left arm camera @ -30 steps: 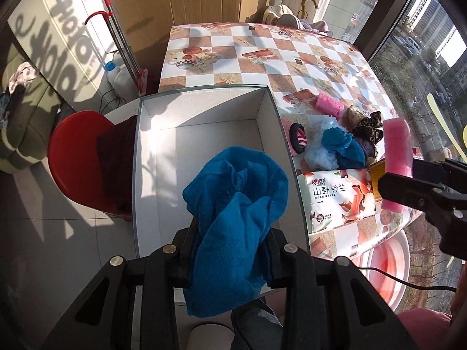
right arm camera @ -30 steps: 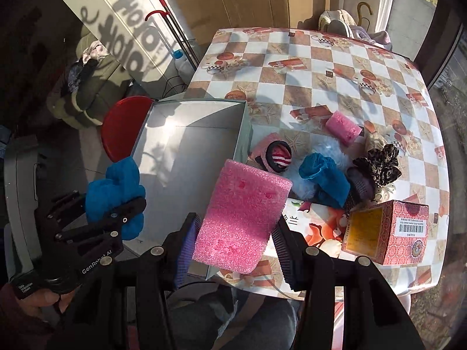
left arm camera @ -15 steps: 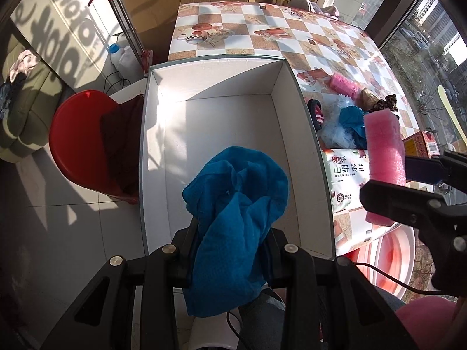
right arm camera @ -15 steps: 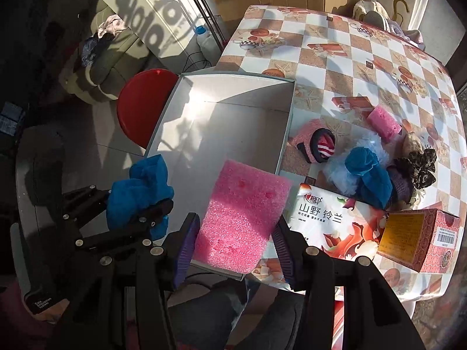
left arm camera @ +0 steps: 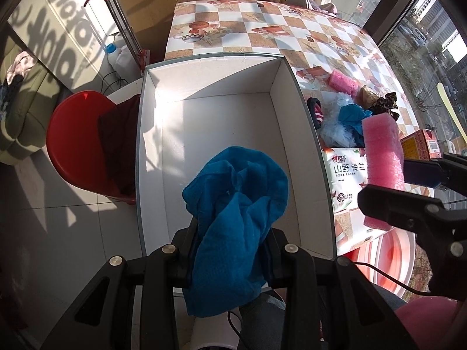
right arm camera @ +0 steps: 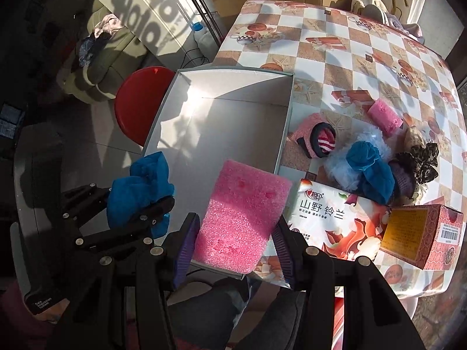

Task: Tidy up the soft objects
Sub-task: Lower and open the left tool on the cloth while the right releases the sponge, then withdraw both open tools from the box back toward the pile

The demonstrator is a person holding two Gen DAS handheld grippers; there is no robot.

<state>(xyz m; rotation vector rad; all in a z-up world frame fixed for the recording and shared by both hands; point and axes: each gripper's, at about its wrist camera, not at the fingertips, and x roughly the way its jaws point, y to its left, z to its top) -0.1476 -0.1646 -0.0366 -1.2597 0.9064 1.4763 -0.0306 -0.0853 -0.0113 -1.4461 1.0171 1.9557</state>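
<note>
My left gripper is shut on a blue cloth and holds it above the near end of an open white box. My right gripper is shut on a pink foam sponge above the box's near right corner. The sponge and blue cloth each show in the other view. A pile of soft things lies on the table: a second blue cloth, white fluff, a pink slipper, a small pink sponge and a leopard scrunchie.
A checkered table carries the box's right side. A tissue pack and a red carton lie near the front edge. A red stool with a dark cloth stands left of the box. A pink tub sits below.
Both grippers have moved left and forward over the box with their loads; the box now fills more of both views. Neither grip has changed.
</note>
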